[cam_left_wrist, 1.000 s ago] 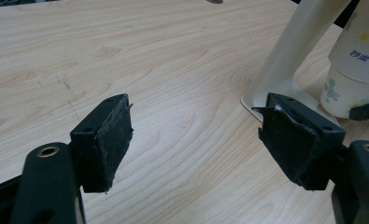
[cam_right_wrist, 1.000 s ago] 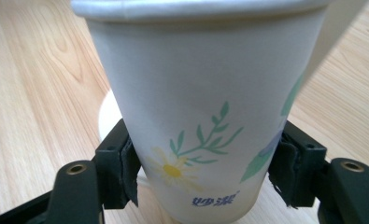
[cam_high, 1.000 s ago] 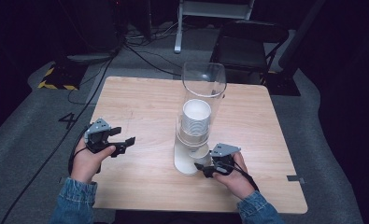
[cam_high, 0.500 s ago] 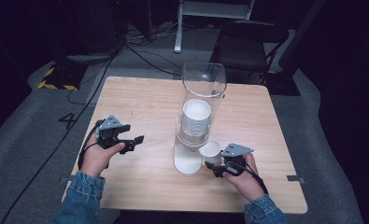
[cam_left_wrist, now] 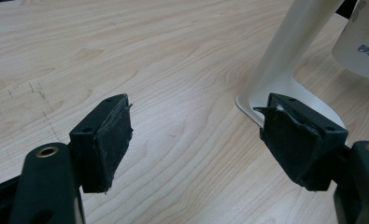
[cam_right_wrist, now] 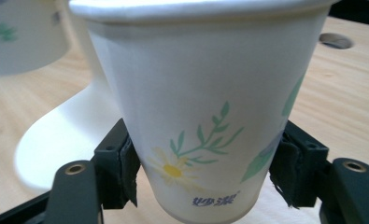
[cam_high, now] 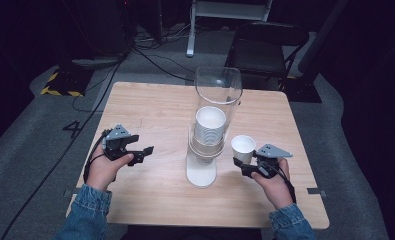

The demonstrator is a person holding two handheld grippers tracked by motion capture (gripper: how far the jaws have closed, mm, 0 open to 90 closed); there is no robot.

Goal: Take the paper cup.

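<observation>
While my right gripper (cam_right_wrist: 205, 182) pinches the white flower-printed paper cup (cam_right_wrist: 205, 107) low on its wall, left gripper (cam_left_wrist: 196, 144) spread empty, I judge it light, crushable: squeeze gently.

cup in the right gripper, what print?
White paper cup, daisy and green leaf sprigs; right gripper view shows it best.

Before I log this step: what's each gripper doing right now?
Left gripper: open, nothing between its jaws.
Right gripper: shut on the paper cup, upright beside the cup dispenser.
</observation>
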